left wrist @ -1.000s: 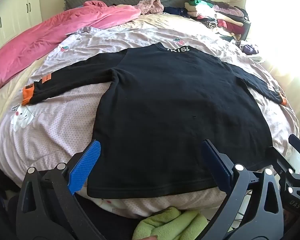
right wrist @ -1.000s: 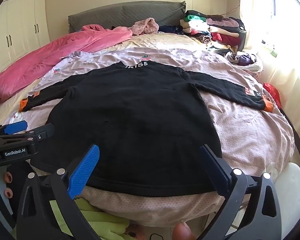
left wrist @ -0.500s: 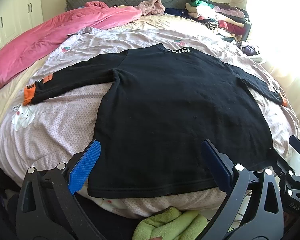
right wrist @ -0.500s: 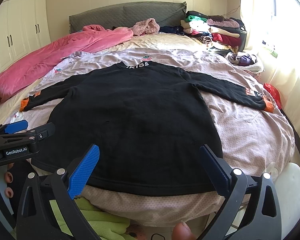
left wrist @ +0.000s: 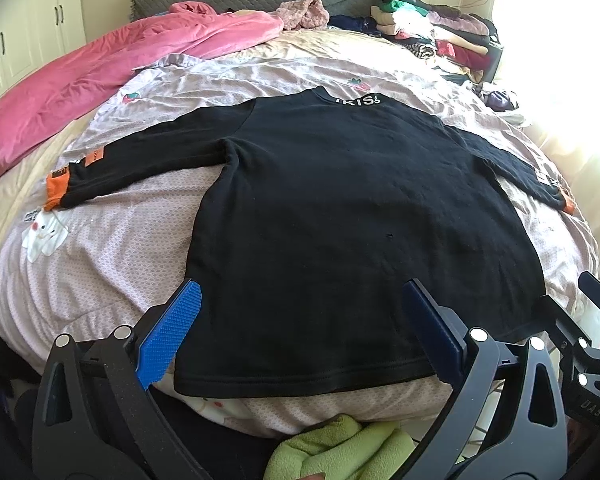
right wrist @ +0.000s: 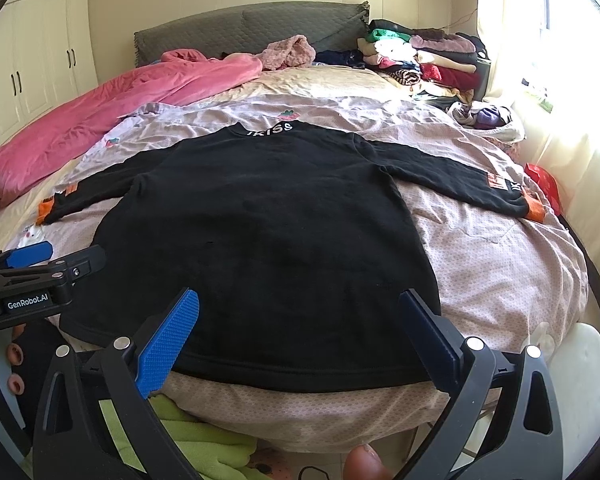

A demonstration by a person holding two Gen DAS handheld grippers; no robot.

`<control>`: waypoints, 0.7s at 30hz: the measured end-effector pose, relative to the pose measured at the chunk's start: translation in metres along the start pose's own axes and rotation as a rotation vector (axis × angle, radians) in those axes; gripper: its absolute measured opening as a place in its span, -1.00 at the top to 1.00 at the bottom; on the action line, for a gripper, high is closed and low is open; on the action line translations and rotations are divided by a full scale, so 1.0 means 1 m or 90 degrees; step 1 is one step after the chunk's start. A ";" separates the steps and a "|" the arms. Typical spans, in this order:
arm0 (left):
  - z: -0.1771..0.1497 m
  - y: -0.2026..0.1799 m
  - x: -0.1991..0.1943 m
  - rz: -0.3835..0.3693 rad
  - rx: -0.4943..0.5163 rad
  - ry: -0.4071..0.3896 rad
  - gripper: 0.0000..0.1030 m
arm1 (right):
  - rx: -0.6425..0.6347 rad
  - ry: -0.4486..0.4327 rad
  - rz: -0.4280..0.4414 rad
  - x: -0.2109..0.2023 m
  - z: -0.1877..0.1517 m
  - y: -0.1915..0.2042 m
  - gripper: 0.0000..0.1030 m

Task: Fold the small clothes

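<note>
Bed [left wrist: 100,248], lilac sheet; black sweater [left wrist: 340,220] spread flat, sleeves out. Left gripper [left wrist: 300,332], right gripper [right wrist: 300,336] at hem, jaws wide, empty.

Black sweatshirt [left wrist: 340,220]: near hem partly behind finger pads of left gripper [left wrist: 300,332]. Right cuff [left wrist: 568,206] mostly out of sight in left view. Collar lettering [right wrist: 270,129] unclear. Green fabric [left wrist: 340,448] cut off at bottom edge. Window side overexposed.

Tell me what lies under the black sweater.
The black sweater lies flat on a pale pink patterned sheet, which shows around its body and sleeves. Whatever is directly beneath the sweater's body is covered, so nothing more can be told.
</note>
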State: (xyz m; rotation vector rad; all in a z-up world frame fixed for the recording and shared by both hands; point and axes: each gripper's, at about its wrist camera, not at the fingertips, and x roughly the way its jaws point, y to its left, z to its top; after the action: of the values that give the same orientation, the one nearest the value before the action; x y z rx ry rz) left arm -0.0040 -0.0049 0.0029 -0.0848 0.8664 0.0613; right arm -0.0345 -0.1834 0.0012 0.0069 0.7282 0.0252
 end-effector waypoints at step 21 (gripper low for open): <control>0.001 0.001 0.000 0.001 0.000 -0.001 -0.82 | 0.000 0.004 -0.001 0.003 -0.002 -0.003 -0.92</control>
State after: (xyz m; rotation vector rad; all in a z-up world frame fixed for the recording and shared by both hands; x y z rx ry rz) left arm -0.0030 -0.0038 0.0032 -0.0849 0.8641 0.0625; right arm -0.0334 -0.1864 -0.0020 0.0055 0.7345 0.0233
